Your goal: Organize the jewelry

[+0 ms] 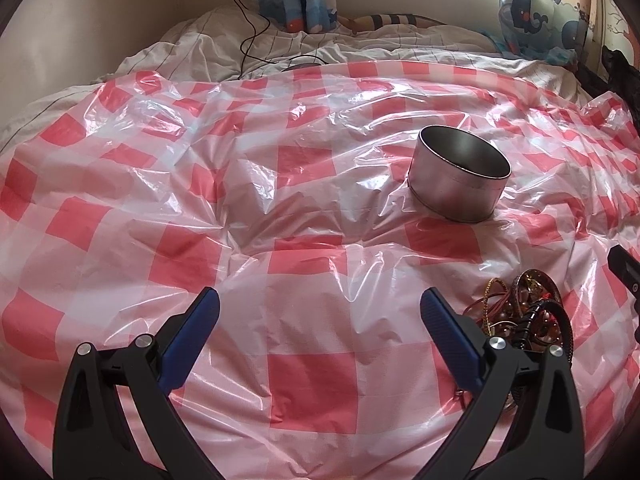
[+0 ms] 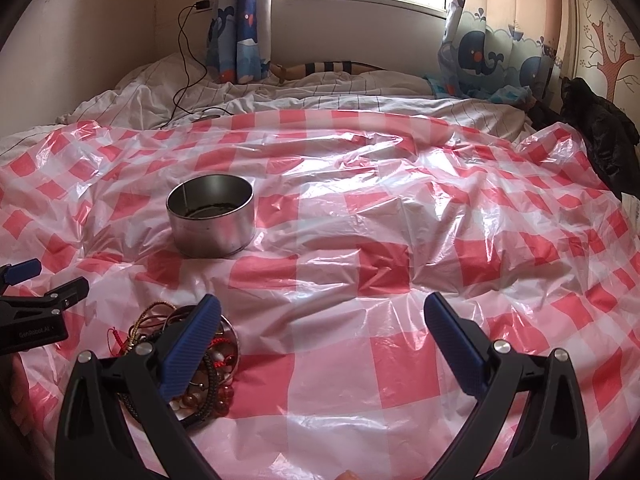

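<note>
Left hand-held gripper spreading wide, blue ribbed pads gripping nothing, hovering over crinkled pink-and-white checked plastic sheet covering the bed. Right hand-held gripper likewise gaping wide, holding nothing, its left pad overlapping the jewelry pile in view, contact impossible to confirm.

Tangled heap of beaded bracelets, red cords and gold chain lying on the sheet just beside the left hand-held gripper's right finger, partly hiding behind that finger's black arm. Same heap sitting at the right hand-held gripper's left finger, seemingly resting in a shallow round metal lid with only a silvery rim showing. Beads looking glossy, amber and dark red; braided black cord looping along the near edge.

Round, open, brushed-metal tin standing upright farther out on the sheet, well apart from both hand-held grippers and beyond the heap. From the right wrist view, something dark lying at the tin's bottom, too unclear to identify.

Sheet looking thin, shiny and heavily wrinkled over soft bedding.
</note>
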The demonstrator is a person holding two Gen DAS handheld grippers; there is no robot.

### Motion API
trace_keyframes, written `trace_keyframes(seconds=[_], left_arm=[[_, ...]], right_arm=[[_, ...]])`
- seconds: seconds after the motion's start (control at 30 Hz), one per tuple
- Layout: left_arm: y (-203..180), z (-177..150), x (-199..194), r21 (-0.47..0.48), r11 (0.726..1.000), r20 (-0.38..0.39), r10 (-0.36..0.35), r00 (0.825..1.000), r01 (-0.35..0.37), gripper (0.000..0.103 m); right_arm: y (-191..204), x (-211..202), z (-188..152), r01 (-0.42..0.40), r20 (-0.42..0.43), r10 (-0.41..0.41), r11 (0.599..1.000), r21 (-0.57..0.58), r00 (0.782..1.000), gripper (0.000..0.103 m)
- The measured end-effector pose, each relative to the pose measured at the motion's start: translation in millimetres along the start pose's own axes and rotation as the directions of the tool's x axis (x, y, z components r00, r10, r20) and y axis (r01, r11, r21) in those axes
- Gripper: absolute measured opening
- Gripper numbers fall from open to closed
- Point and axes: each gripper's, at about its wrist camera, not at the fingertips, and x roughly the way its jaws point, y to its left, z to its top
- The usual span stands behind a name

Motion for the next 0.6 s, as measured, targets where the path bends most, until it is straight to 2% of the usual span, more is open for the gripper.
trace_keyframes(seconds=[0.6], left_arm=[[4.3,-2.1,1.8,-0.009,1.000,0.002,-0.001,1.000,0.001,0.097]], right_arm=[[1.0,0.5,0.6,-0.009,-0.001,0.009,1.000,-0.003,1.000,0.098]])
